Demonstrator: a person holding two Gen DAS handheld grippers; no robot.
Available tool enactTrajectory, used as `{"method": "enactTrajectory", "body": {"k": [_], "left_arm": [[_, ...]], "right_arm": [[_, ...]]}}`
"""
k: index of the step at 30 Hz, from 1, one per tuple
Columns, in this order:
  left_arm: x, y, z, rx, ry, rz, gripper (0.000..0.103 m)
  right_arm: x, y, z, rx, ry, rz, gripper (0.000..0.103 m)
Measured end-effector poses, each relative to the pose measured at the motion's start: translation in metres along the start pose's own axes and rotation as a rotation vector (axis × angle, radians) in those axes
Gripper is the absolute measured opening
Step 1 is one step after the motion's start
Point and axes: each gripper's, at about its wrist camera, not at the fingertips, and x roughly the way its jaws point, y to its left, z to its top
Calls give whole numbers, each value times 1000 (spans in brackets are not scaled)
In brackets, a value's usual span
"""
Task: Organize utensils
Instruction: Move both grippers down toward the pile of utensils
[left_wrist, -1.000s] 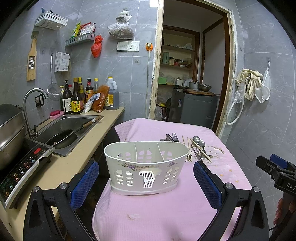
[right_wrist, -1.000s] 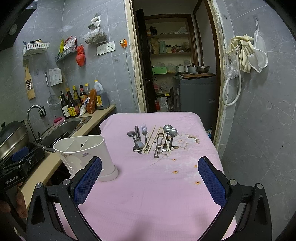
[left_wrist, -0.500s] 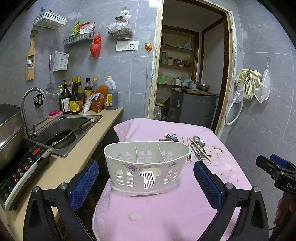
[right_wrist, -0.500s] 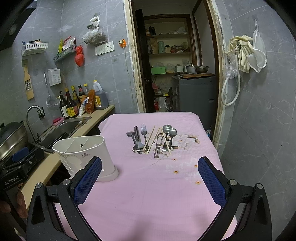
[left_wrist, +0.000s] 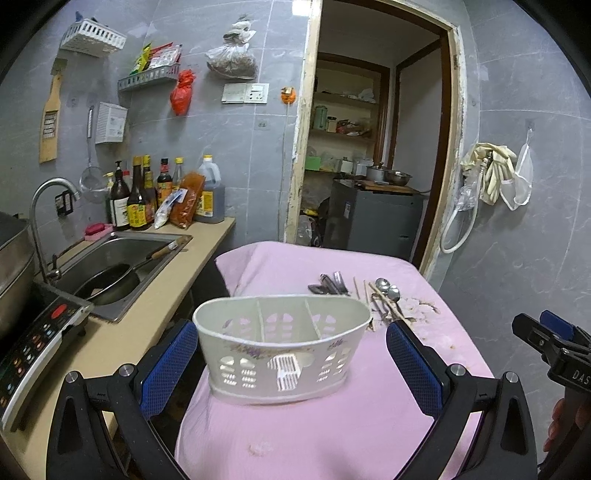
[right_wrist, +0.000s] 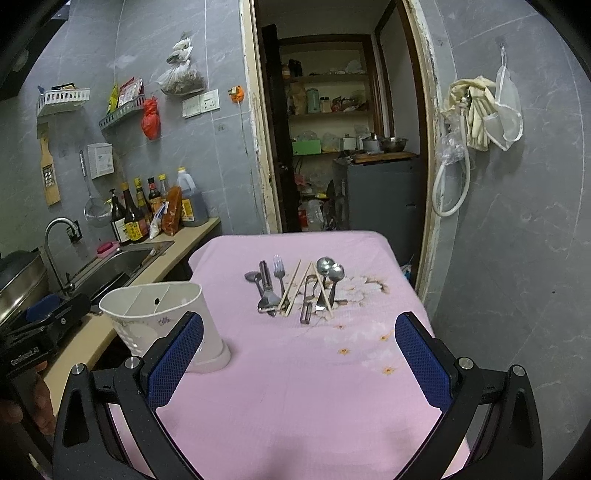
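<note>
A white three-compartment utensil holder (left_wrist: 282, 347) stands empty at the near left of the pink table (right_wrist: 295, 387); it also shows in the right wrist view (right_wrist: 162, 325). My left gripper (left_wrist: 291, 365) is open, its blue pads either side of the holder, not touching. A pile of utensils lies mid-table: a fork (right_wrist: 279, 275), chopsticks (right_wrist: 295, 286), two spoons (right_wrist: 330, 275), a peeler (right_wrist: 307, 302) and a dark-handled tool (right_wrist: 265, 284). My right gripper (right_wrist: 299, 354) is open and empty, above the near table, short of the pile.
A counter with sink (left_wrist: 118, 266), induction cooker (left_wrist: 33, 339) and sauce bottles (left_wrist: 147, 199) runs along the left. A doorway (right_wrist: 347, 147) to a pantry lies behind the table. The grey tiled wall (right_wrist: 517, 258) is close on the right.
My left gripper has moved slightly closer to the holder, which now looks larger between the pads. The right gripper has barely moved.
</note>
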Motion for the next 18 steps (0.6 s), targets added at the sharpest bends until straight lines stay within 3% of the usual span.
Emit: {"method": "enactTrajectory", "body": {"k": [10,18], "left_arm": [[29,-36,37,18,-60,-43,103],[72,-76,68,17,-116,2,103]], "right_arm": [[15,-30,48,-30,-89,-12,102],[67,-71,106,-79,-127,39,102]]}}
